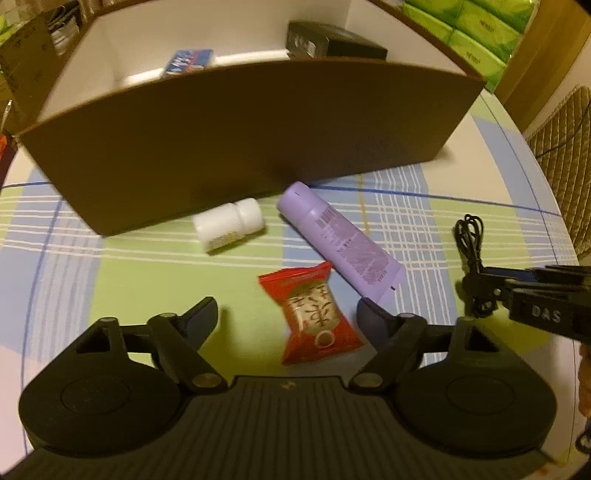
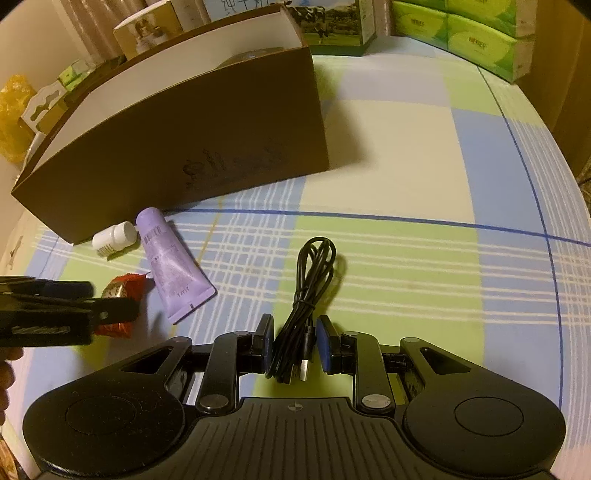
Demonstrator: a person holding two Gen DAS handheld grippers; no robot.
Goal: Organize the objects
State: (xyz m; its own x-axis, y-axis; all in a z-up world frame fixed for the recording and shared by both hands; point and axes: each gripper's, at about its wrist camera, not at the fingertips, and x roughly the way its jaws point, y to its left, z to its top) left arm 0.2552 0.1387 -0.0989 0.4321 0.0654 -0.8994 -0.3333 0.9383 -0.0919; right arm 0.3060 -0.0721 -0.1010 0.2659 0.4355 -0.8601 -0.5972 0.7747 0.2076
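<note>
The black cable, bundled and tied at its middle, lies on the checked cloth with its plug end between the blue pads of your right gripper; the jaws are drawn close around the bundle and the pads look to be pressing it, so you have it clamped. Your left gripper has its jaws apart, one on each side of the red snack packet, and neither pad touches the wrapper. Just beyond the packet the purple tube lies slanted, its cap end toward the brown box and its crimped end near your left gripper's right finger. A small white bottle lies on its side beside the tube's cap, close against the box's front wall. That wall stands tall between you and the box's white interior, where a blue-and-white packet and a black carton already rest. The cloth is patterned in green, blue and cream squares with thin blue lines. Green tissue packs are stacked at the far edge, and more cartons and a yellow bag crowd behind the box.
</note>
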